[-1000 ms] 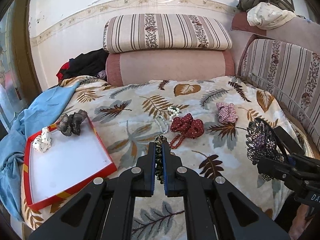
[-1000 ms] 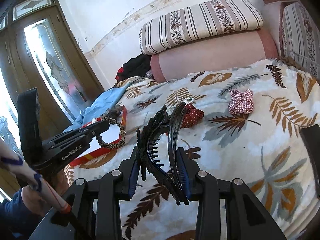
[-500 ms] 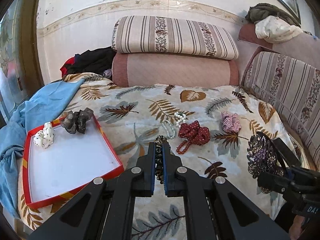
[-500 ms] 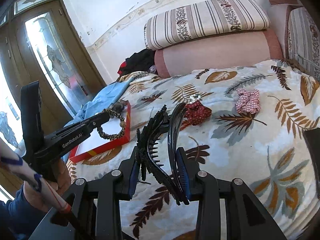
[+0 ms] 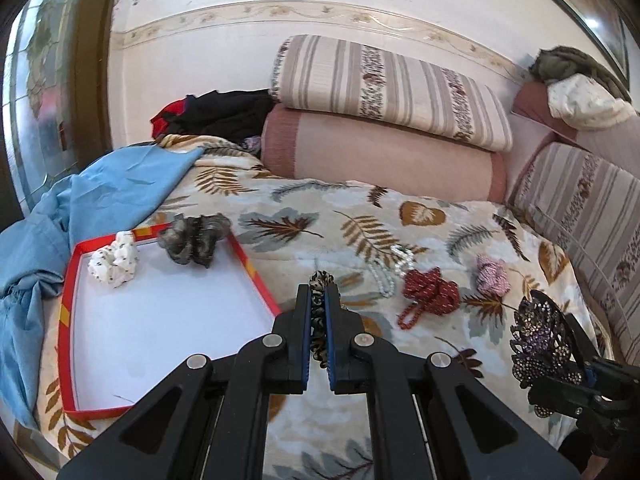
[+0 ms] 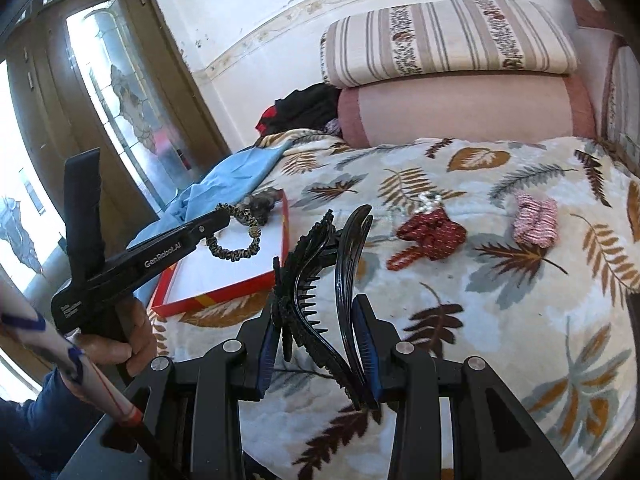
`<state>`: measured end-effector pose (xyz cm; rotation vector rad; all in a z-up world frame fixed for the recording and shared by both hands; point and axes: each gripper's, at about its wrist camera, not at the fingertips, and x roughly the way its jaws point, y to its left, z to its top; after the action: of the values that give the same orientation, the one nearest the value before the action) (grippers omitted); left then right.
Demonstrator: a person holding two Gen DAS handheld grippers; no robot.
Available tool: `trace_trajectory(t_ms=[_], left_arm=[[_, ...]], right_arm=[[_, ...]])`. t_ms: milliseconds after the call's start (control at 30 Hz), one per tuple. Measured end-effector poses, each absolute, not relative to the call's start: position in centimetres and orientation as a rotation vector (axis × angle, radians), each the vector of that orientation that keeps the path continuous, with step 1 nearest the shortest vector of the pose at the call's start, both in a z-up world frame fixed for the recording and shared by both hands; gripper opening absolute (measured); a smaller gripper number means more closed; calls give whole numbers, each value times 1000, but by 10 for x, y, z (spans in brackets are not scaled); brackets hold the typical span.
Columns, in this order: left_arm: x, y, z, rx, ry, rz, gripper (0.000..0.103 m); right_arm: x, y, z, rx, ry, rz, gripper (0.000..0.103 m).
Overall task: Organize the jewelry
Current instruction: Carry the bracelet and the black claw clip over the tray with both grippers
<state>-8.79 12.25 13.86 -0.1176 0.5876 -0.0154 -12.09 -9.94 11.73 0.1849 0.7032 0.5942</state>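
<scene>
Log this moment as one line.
left gripper: shut on leopard scrunchie | right gripper: shut on hair claw | red tray: two scrunchies inside

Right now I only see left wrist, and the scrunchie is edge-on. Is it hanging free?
Observer: Yes. Right wrist shows the leopard scrunchie as an open loop dangling from the tip of the left gripper, pinched at one edge.
Operator: Over the tray?
Observer: It overlaps the white floor of the red-rimmed tray there; height unclear.
Operator: Right grip?
Observer: The right gripper clamps both shells of the black hair claw, teeth visible between them.
</scene>
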Motion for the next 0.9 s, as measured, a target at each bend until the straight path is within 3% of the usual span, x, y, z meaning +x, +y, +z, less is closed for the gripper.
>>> trace_trajectory(t_ms=[500,900], left_arm=[[-93,244,132,-213,590,217,6],[-81,298,111,-258,649,326,6]], right_arm=[[-87,-13,127,108,742,747,39],[-48,68,122,78,801,850,39]])
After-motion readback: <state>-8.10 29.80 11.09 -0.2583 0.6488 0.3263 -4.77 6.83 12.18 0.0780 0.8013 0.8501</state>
